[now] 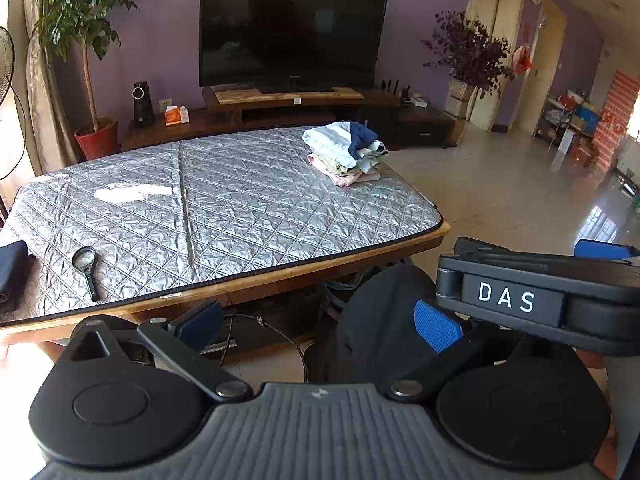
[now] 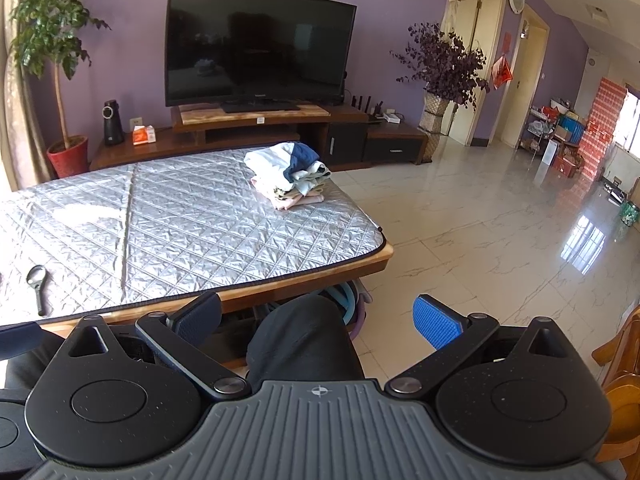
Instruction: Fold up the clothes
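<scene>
A stack of folded clothes [image 1: 345,152], white, blue, green and pink, sits at the far right corner of the table's silver quilted mat [image 1: 224,208]; it also shows in the right wrist view [image 2: 290,174]. A dark folded garment [image 1: 10,274] lies at the mat's left edge. My left gripper [image 1: 318,324] is open and empty, held off the table's near edge above a dark-trousered knee [image 1: 380,320]. My right gripper [image 2: 318,318] is open and empty, also off the near edge; its body shows at the right of the left wrist view [image 1: 540,292].
A black magnifying glass [image 1: 86,266] lies on the mat near the front left. Behind the table stand a TV [image 1: 292,30] on a low wooden unit and a potted tree [image 1: 86,60]. Tiled floor [image 2: 500,220] opens to the right. A wooden chair [image 2: 622,380] stands at my right.
</scene>
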The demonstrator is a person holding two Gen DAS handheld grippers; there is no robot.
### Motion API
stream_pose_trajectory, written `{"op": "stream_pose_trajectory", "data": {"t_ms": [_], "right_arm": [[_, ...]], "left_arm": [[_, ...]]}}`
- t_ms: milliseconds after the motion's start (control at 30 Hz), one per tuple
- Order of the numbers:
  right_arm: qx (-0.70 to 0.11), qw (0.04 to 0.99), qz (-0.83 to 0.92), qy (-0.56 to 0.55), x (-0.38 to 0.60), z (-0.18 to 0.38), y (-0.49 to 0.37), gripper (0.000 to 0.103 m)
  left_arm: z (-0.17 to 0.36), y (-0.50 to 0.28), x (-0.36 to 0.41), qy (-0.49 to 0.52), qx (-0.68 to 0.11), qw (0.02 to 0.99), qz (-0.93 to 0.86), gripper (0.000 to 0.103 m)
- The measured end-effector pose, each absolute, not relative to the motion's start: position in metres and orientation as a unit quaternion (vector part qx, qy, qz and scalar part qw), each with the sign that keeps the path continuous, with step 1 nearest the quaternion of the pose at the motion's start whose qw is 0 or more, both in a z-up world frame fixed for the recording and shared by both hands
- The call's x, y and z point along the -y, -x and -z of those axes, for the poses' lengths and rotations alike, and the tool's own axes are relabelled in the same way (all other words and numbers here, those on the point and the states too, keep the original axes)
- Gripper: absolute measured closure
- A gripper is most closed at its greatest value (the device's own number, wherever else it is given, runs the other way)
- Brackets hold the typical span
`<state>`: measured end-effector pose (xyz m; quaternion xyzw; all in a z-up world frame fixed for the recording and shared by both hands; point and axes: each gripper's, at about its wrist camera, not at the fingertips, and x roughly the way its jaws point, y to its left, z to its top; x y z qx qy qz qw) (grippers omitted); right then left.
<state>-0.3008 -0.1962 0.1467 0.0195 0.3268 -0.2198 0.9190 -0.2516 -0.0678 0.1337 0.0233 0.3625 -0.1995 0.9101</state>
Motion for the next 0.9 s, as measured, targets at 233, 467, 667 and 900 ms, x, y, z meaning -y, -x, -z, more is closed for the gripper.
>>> {"op": "stream_pose_trajectory", "data": {"t_ms": [233, 467, 667, 900], "right_arm": [[-0.331, 0.917, 0.222, -0.022, 0.2, -0.144, 0.3, 0.0], [-0.336, 0.915, 0.221, -0.026, 0.202, -0.142, 0.298, 0.0], [-0.338, 0.914, 0.222, -0.024, 0.203, -0.14, 0.296, 0.0], [-0.336, 0.912, 0.234, -0.032, 0.213, -0.138, 0.293, 0.0]], "left_arm": [[-0.133, 0.257, 0.077, -0.048, -0.354, 0.909, 0.213, 0.001], [-0.135, 0.256, 0.075, -0.041, -0.349, 0.913, 0.205, 0.001], [-0.136, 0.254, 0.072, -0.038, -0.343, 0.917, 0.2, 0.001], [-0.133, 0.25, 0.069, -0.021, -0.337, 0.919, 0.202, 0.001]]}}
